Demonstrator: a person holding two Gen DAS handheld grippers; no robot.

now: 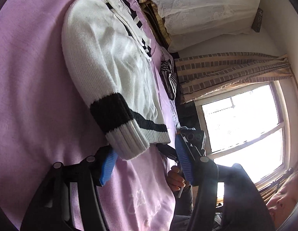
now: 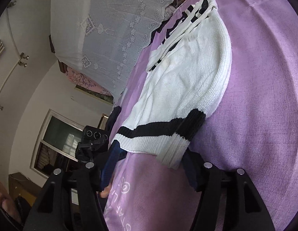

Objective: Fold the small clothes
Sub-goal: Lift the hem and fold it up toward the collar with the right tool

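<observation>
A white knitted sweater (image 1: 110,61) with a black band and a ribbed white hem lies flat on the purple bed sheet (image 1: 33,77). In the left wrist view, my left gripper (image 1: 147,162) is open, its blue pads (image 1: 108,165) spread wide on either side of the sweater's lower corner and folded cuff (image 1: 129,144). The pads do not press the cloth. The right wrist view has the same sweater (image 2: 187,80), with my right gripper (image 2: 150,166) open just short of its hem (image 2: 149,144). The cuff (image 2: 174,152) lies over its right finger. Each view catches the other gripper (image 1: 193,136) (image 2: 93,136) at the bed's edge.
A lace-covered pile of bedding (image 1: 197,9) (image 2: 110,19) stands at the head of the bed. A striped cloth (image 1: 169,77) lies beside the sweater. A checked curtain (image 1: 226,69) and a bright window (image 1: 241,127) are beyond the bed. A person's hand (image 1: 175,179) is at the bed's edge.
</observation>
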